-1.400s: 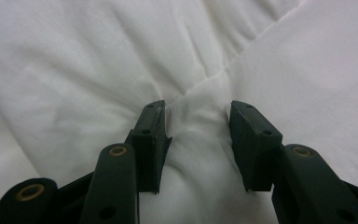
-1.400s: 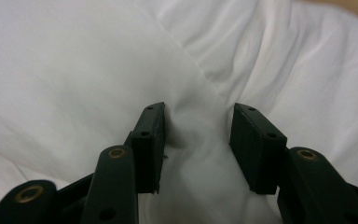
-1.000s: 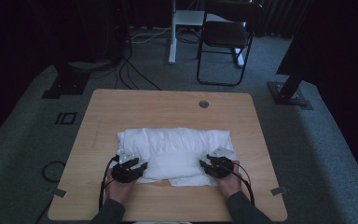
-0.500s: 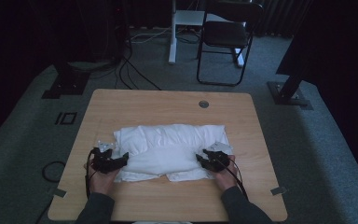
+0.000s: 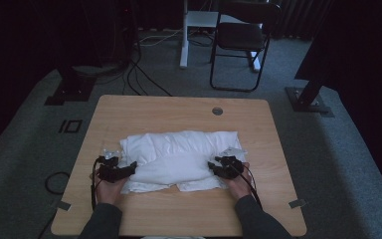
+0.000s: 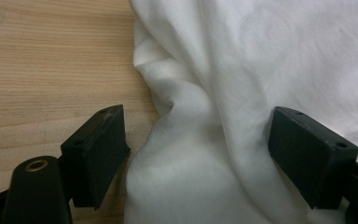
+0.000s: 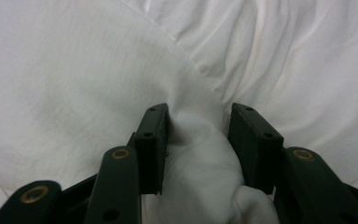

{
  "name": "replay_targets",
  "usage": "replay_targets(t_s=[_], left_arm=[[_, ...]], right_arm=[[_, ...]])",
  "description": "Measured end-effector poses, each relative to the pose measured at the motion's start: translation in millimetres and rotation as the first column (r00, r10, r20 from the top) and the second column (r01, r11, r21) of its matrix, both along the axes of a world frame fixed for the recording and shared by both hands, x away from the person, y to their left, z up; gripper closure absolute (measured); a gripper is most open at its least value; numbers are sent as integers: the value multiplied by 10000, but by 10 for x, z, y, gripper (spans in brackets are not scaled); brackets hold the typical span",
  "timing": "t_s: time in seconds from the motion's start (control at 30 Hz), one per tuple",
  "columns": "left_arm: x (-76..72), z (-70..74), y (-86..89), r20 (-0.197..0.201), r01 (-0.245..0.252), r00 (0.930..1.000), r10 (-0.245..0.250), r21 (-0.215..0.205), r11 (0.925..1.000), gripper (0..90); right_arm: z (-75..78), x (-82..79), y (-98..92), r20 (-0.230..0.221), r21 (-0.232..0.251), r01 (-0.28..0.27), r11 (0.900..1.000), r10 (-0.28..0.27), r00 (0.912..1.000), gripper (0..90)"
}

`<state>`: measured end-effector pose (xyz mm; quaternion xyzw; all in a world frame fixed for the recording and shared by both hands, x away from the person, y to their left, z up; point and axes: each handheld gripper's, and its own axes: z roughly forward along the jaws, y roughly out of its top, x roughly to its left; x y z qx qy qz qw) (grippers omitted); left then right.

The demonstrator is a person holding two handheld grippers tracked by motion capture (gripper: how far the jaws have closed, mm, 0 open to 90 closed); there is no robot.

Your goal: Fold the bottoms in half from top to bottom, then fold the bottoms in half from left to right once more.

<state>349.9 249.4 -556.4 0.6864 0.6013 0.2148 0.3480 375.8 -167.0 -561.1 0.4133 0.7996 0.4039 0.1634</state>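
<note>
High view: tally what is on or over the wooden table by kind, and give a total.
White crumpled cloth: 1
Black two-jaw claws, left claw and right claw: 2
Round grey grommet in the tabletop: 1
Total: 4

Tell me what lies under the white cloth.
The white cloth lies bunched on the wooden table, whose bare top shows all round it. Whether anything else sits beneath its folds cannot be seen; the cloth covers that part.
</note>
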Motion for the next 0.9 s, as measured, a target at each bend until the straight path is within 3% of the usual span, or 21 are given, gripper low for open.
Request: replay_targets(t_s=[0.37, 0.5, 0.57, 0.7, 0.77, 0.9], left_arm=[[10, 34, 26, -363, 114, 9993, -121, -185, 9998, 202], [71, 84, 3, -470, 191, 9987, -180, 223, 9996, 200], [96, 57, -10, -612, 209, 9979, -194, 227, 9995, 199], [96, 47, -22, -600, 130, 9982, -88, 701, 9975, 184], [89, 43, -36, -652, -33, 9978, 108, 1136, 9935, 176], [73, 46, -58, -722, 0, 9973, 95, 1303, 9915, 177]], right_arm=[[51, 59, 4, -544, -83, -99, 9999, 94, 9985, 565], [53, 62, 2, -562, -87, -118, 9999, 113, 9984, 564], [52, 62, 1, -562, -82, -129, 9999, 124, 9983, 564], [49, 57, -1, -523, -84, -134, 9999, 130, 9985, 563], [48, 52, 2, -499, -111, -129, 9999, 123, 9987, 562], [48, 36, 17, -463, -158, -21, 9999, 14, 9989, 561]])
